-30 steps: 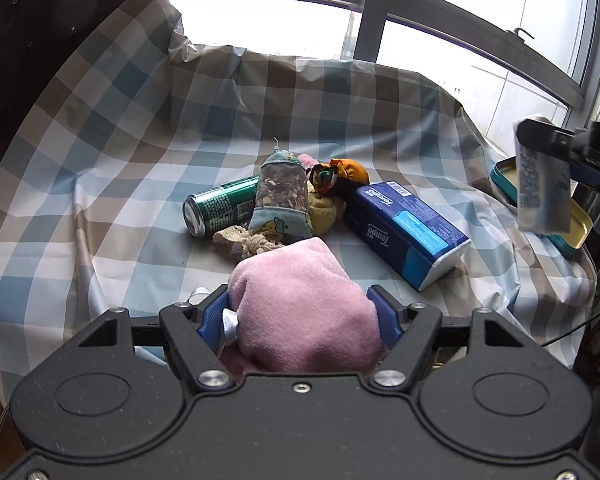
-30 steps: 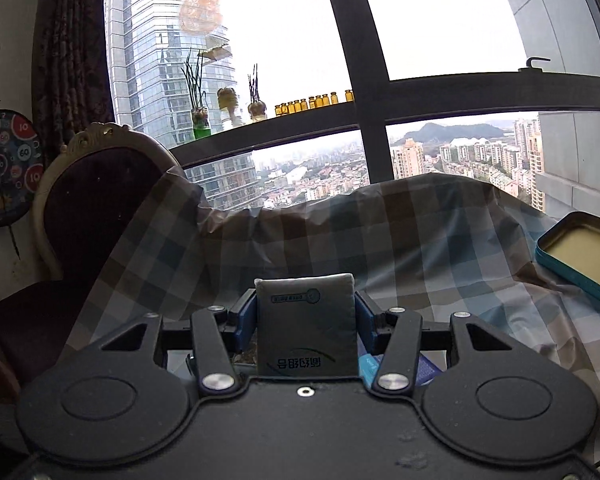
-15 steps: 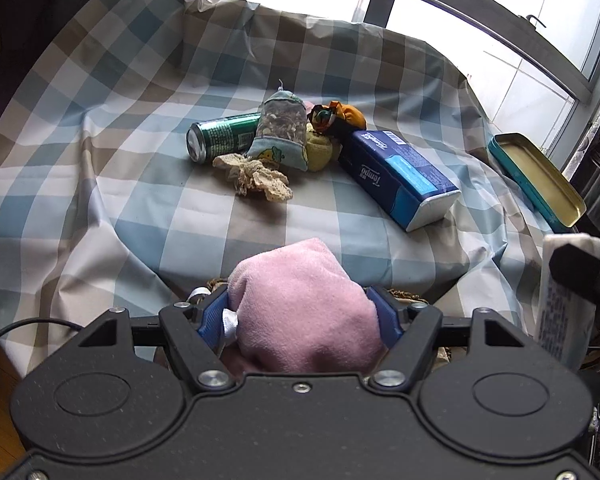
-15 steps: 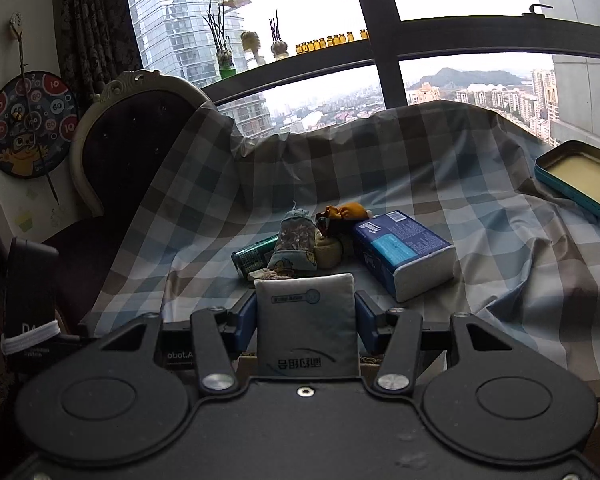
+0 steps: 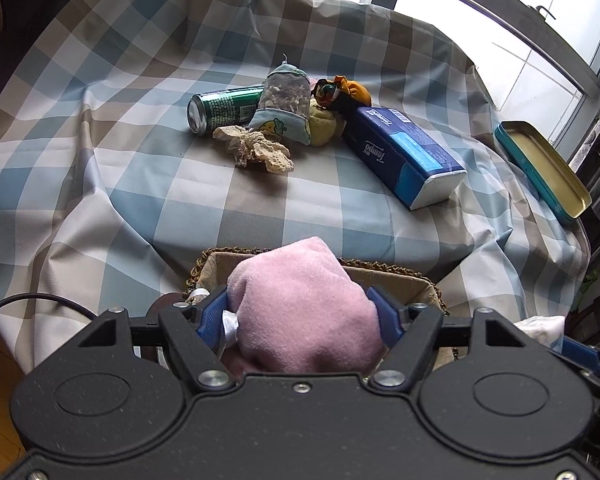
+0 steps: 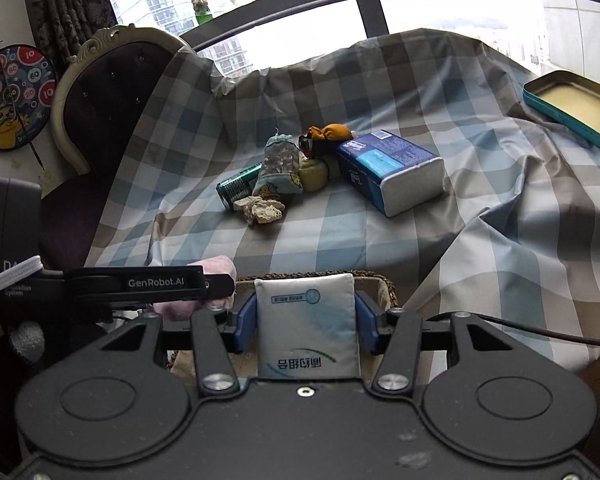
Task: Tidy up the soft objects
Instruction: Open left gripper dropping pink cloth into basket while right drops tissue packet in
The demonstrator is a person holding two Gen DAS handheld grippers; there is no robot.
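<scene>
My left gripper point(image 5: 302, 312) is shut on a pink plush cloth point(image 5: 300, 304) and holds it over a woven basket point(image 5: 396, 274) at the table's near edge. My right gripper point(image 6: 306, 316) is shut on a white tissue pack point(image 6: 306, 324) above the same basket point(image 6: 384, 280). The pink cloth and left gripper body show at the left of the right wrist view point(image 6: 216, 268). On the checked cloth lie a mesh pouch point(image 5: 286, 108), a beige lace piece point(image 5: 256, 152), a yellow plush point(image 5: 322, 128) and an orange-black toy point(image 5: 340, 90).
A green can point(image 5: 224, 110) lies on its side left of the pouch. A blue Tempo tissue box point(image 5: 404, 156) lies to the right. An open teal tin point(image 5: 540, 168) sits at the table's right edge. A dark chair point(image 6: 100, 112) stands at the left.
Both grippers pulled back and lowered from the table toward its near edge. The basket has come into view under both held items. The right gripper now looks down at the table.
</scene>
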